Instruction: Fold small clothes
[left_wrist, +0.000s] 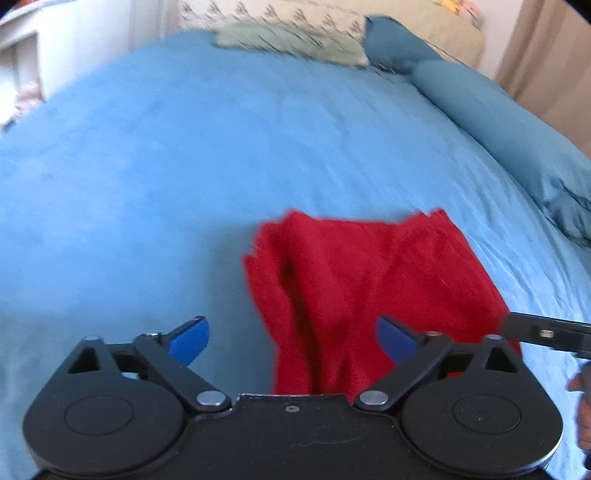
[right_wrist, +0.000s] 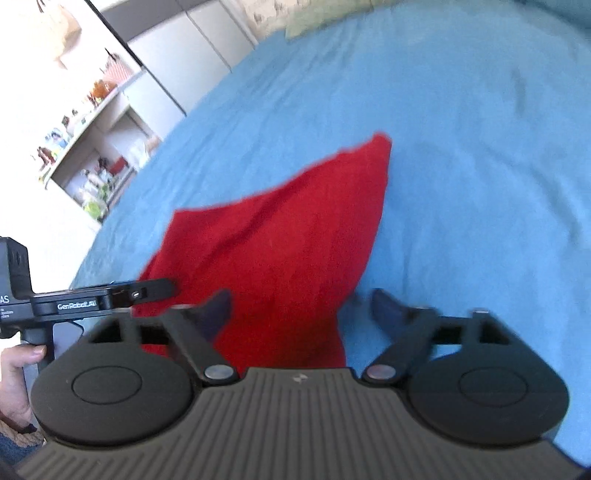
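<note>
A small red garment (left_wrist: 362, 280) lies rumpled on the blue bedspread (left_wrist: 184, 166), partly folded, with its near edge running under my left gripper. My left gripper (left_wrist: 291, 339) is open above that near edge, and its blue pads (left_wrist: 190, 338) hold nothing. In the right wrist view the red garment (right_wrist: 280, 251) stretches away from my right gripper (right_wrist: 299, 310), which is open over its near right corner. The left gripper (right_wrist: 110, 297) shows at that view's left edge. A finger of the right gripper (left_wrist: 546, 334) shows at the left wrist view's right edge.
The blue bedspread (right_wrist: 461, 147) covers the bed. A rolled blue duvet (left_wrist: 498, 122) and patterned pillows (left_wrist: 295, 37) lie at the far side. White shelves with small items (right_wrist: 92, 147) stand beside the bed. A hand (right_wrist: 18, 369) holds the left gripper's handle.
</note>
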